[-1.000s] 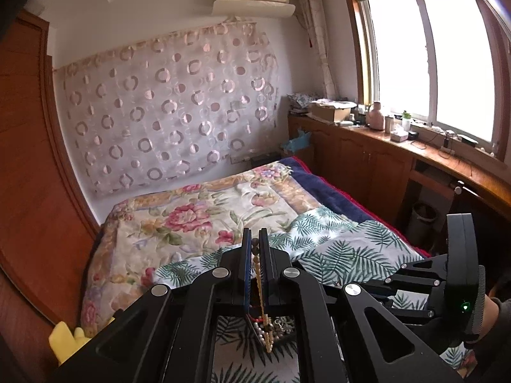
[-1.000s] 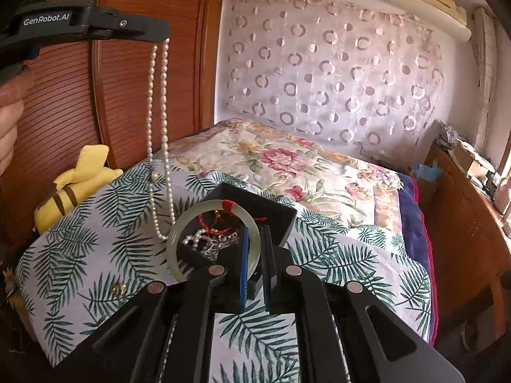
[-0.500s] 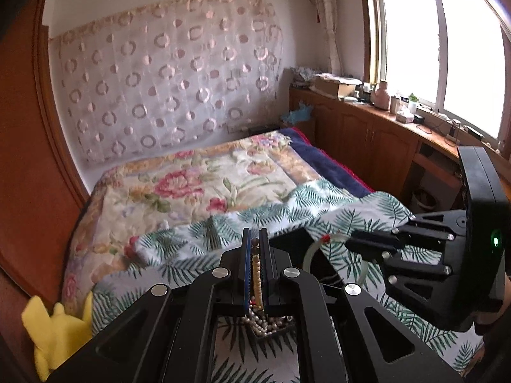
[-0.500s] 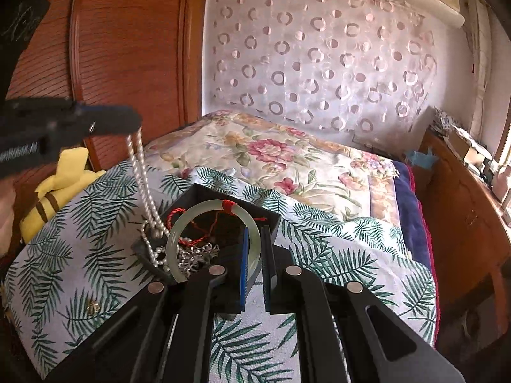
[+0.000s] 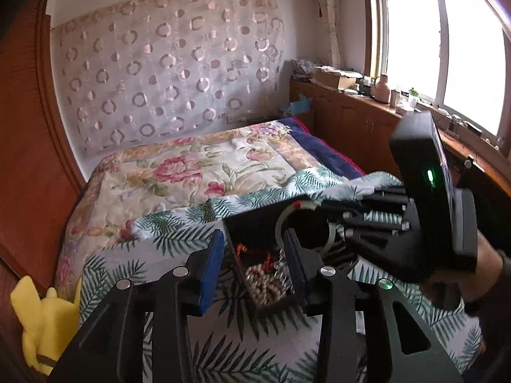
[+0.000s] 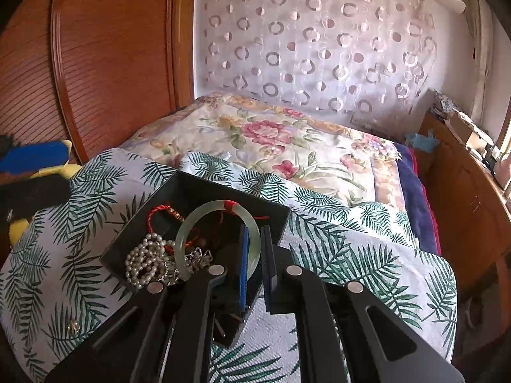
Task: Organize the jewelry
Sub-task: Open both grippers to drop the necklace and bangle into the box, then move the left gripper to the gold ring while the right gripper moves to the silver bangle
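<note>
Left gripper (image 5: 252, 255): fingers spread, nothing between them, above the black box (image 6: 204, 188).
Right gripper (image 6: 255, 255): pinching the jade bangle (image 6: 188, 223), frame center.
Pearl necklace (image 6: 143, 265): heaped inside the box.

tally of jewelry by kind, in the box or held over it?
Pearl necklace: 1, heaped in the black box
Jade bangle: 1, gripped by the right tool above the box
Red cord bracelet: 1, in the box
Silver chain piece: 1, in the box
Total: 4
The left tool is open and holds nothing.
</note>
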A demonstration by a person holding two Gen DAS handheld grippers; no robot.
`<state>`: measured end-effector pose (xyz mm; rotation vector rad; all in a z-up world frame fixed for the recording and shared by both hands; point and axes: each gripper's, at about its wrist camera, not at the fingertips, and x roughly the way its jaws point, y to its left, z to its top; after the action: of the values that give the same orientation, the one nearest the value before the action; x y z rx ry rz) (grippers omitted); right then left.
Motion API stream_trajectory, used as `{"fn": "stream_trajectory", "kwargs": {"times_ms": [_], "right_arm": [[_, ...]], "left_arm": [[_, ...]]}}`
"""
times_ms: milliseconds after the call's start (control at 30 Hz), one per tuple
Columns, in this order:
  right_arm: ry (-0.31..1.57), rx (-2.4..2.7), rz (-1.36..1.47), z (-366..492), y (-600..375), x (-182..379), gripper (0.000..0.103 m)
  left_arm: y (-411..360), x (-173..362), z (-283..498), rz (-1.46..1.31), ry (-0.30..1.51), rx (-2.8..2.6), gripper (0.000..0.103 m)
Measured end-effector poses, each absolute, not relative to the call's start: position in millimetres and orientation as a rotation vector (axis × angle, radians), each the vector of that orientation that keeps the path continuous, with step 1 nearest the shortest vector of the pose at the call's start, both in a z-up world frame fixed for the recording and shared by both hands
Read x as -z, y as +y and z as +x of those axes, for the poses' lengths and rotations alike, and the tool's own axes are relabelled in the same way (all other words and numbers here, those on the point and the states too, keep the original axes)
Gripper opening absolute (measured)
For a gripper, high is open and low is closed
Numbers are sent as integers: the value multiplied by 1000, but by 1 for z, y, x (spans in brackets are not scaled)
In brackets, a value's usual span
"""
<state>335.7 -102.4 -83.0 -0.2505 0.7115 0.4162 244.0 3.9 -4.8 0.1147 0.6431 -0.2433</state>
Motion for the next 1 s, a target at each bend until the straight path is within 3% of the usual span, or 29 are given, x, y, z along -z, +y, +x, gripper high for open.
{"fn": "stream_trajectory", "kwargs": {"times_ms": [67, 133, 333, 467, 800, 1000], "right_arm": [[716, -415, -247, 337, -102, 83, 9], [722, -419, -236, 339, -102, 85, 10], [715, -439, -214, 334, -104, 82, 17], [695, -459, -207, 315, -107, 77, 22], [684, -551, -198, 235, -125, 90, 59], [755, -597, -215, 209, -126, 121, 73]], "left_arm": [[9, 10, 237, 100, 643, 242, 47], [15, 15, 230, 82, 639, 238, 68], [29, 32, 208, 61, 628, 214, 93], [35, 47, 196, 63, 642, 207, 95], [51, 83, 173, 30, 715, 226, 95], [54, 107, 168, 61, 788, 224, 95]]}}
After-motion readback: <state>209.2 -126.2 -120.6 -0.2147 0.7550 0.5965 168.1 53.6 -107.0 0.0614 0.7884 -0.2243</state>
